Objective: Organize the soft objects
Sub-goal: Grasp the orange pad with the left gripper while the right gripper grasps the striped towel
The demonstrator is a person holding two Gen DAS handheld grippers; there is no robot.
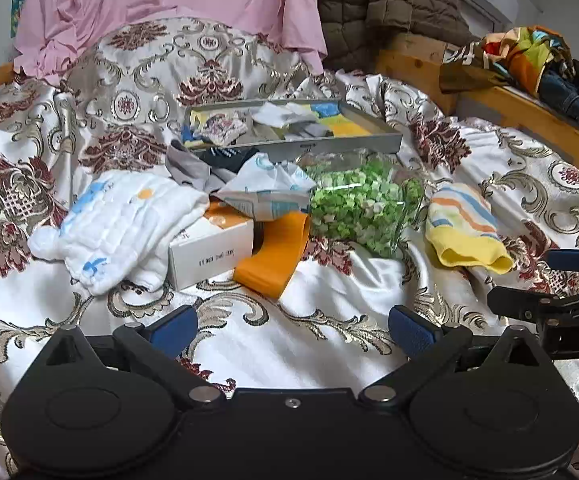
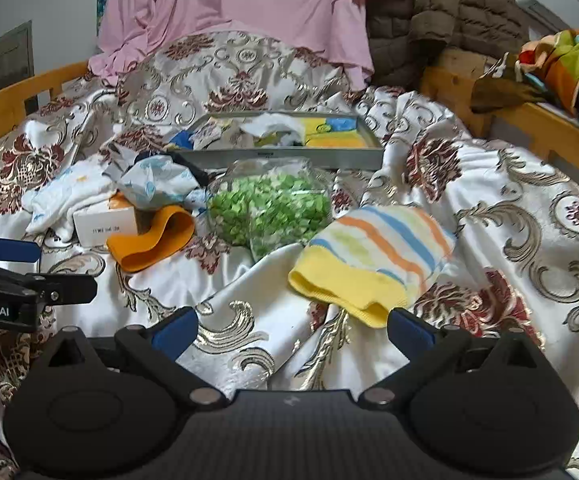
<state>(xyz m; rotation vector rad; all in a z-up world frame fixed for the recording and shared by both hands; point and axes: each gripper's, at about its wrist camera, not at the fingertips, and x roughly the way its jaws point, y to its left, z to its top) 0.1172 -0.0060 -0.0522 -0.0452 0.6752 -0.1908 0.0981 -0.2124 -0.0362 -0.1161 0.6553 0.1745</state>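
Bare bedspread (image 2: 273, 280) before striped sock (image 2: 373, 256); clutter behind.

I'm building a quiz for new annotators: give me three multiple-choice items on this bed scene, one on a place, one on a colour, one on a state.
1. Where does the striped sock lie?
A. in the grey tray
B. on the bedspread, right of the bag of green pieces
C. on the white box

2. What colour is the band beside the white box?
A. orange
B. purple
C. black

3. How do the right tongs stand?
A. shut on the sock
B. open, holding nothing
C. shut on the band

Key: B, it lies beside the bag; A, plainly orange; B, fingers wide apart.
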